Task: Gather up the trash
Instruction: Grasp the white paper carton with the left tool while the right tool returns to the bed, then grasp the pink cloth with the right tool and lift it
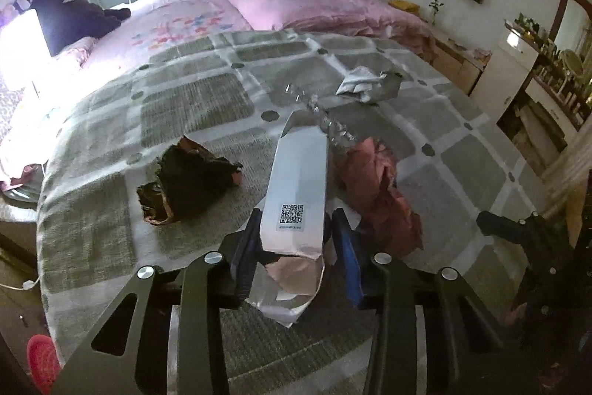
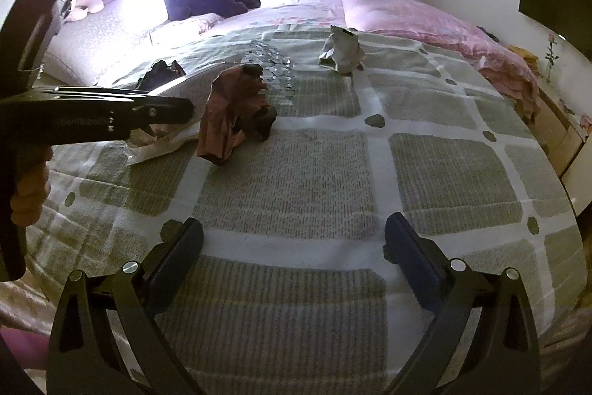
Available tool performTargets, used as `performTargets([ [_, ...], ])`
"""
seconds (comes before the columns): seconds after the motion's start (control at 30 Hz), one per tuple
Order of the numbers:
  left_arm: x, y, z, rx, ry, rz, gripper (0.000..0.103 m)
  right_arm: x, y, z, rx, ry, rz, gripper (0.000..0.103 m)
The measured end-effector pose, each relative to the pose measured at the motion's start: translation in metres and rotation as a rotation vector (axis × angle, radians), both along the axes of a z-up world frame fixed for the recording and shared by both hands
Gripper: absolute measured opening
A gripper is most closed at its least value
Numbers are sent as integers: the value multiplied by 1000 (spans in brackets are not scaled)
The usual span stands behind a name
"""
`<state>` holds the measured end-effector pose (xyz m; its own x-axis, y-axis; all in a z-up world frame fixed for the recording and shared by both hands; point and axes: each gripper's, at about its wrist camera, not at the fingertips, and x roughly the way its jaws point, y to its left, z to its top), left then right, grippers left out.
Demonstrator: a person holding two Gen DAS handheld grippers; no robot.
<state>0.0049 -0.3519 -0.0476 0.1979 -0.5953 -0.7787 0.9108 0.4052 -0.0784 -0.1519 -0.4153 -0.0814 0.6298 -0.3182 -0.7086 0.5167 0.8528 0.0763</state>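
The left gripper (image 1: 296, 239) is pinching a flattened silvery-white foil pouch with a QR label (image 1: 296, 180); the right gripper (image 2: 294, 247) is hanging wide open above the green-and-white checked blanket (image 2: 296, 173), holding nothing.

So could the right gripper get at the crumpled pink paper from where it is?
Probably yes. The right gripper has its jaws wide open and empty, and only bare checked blanket lies between it and the crumpled pink paper. The left gripper sits close beside that paper.

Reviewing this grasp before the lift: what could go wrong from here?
1. The left gripper pinches only the torn lower end of the silver pouch; it may tear or slip.
2. The crumpled pink paper touches the pouch and may drag along.
3. The right gripper hangs open and empty.
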Motion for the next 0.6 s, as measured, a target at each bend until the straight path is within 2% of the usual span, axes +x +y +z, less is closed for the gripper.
performTargets([
  [0.3,-8,35,25,-72,-36,39,34,0,-2,1,-7,10,3,96],
  [0.5,-13,73,32,-93,-80,78,34,-3,-18,10,144,-70,-16,96],
  [0.6,-11,89,32,-94,-88,106,34,4,-14,22,116,-89,-1,96],
])
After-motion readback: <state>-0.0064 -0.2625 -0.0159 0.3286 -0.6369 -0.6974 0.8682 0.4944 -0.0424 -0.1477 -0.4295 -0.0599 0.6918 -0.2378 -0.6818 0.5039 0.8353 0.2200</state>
